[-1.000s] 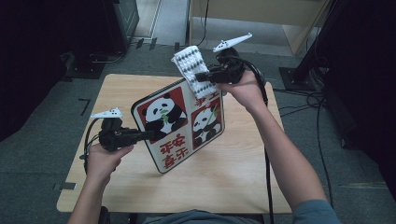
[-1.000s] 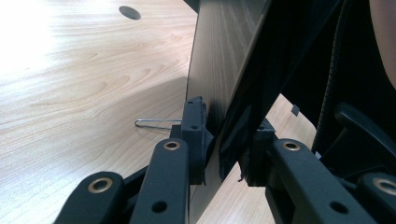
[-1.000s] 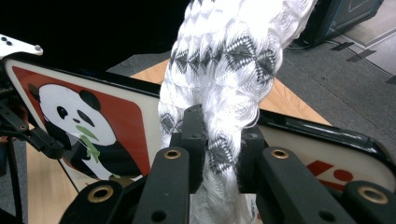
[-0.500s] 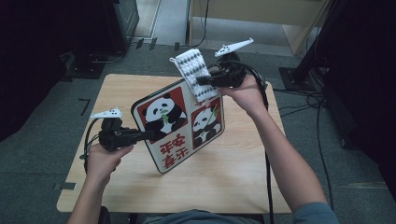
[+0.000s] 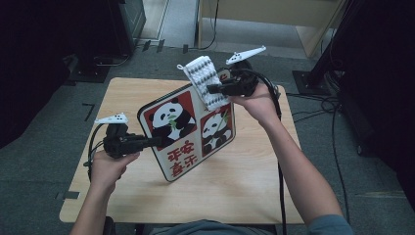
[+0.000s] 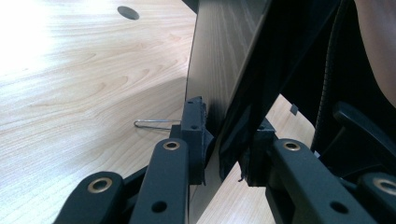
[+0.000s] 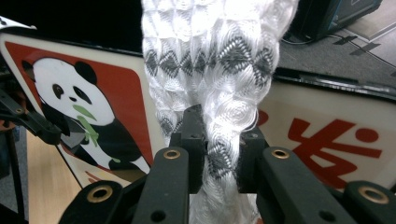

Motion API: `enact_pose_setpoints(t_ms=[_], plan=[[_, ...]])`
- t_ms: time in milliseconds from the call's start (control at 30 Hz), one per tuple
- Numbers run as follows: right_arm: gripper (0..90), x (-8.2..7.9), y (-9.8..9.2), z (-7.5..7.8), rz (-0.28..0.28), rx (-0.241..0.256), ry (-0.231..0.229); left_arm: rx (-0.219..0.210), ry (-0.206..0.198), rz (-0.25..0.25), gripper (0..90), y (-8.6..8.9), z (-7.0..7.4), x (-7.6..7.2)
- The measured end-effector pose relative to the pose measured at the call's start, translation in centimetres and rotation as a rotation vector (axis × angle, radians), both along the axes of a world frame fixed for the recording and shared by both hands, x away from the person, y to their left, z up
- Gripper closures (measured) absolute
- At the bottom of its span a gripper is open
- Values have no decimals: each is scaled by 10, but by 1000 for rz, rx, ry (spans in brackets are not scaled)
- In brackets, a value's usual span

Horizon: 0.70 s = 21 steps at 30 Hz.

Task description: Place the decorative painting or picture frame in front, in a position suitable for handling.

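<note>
Your left gripper (image 5: 155, 141) is clamped on the edge of the panda tray (image 5: 188, 129) to keep it tilted, so the cloth (image 5: 204, 81), pinched in your right gripper (image 5: 211, 89), can wipe its face.

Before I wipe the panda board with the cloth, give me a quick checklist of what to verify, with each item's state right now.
1. Left gripper clamped on the panda board edge: ok.
2. Right gripper shut on the white cloth: ok.
3. Board tilted up, printed face toward the cloth: ok.
4. Board's lower edge resting on the table: cannot tell.
5. Cloth touching the board face: cannot tell.
6. Thin metal wire on the table behind the board, clear of the wiping side: ok.
</note>
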State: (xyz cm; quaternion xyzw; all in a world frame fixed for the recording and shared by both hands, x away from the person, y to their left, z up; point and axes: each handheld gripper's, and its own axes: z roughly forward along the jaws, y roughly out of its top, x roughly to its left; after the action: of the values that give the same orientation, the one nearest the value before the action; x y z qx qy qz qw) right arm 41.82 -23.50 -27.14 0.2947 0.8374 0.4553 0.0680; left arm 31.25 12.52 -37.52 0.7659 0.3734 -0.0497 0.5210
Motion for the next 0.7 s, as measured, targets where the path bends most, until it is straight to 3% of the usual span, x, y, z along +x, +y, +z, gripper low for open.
enact_pose_setpoints(t_ms=[700], plan=[[790,-1,-7,-24,-7,-13,23,-10,6,-3,754,1,-1,1]])
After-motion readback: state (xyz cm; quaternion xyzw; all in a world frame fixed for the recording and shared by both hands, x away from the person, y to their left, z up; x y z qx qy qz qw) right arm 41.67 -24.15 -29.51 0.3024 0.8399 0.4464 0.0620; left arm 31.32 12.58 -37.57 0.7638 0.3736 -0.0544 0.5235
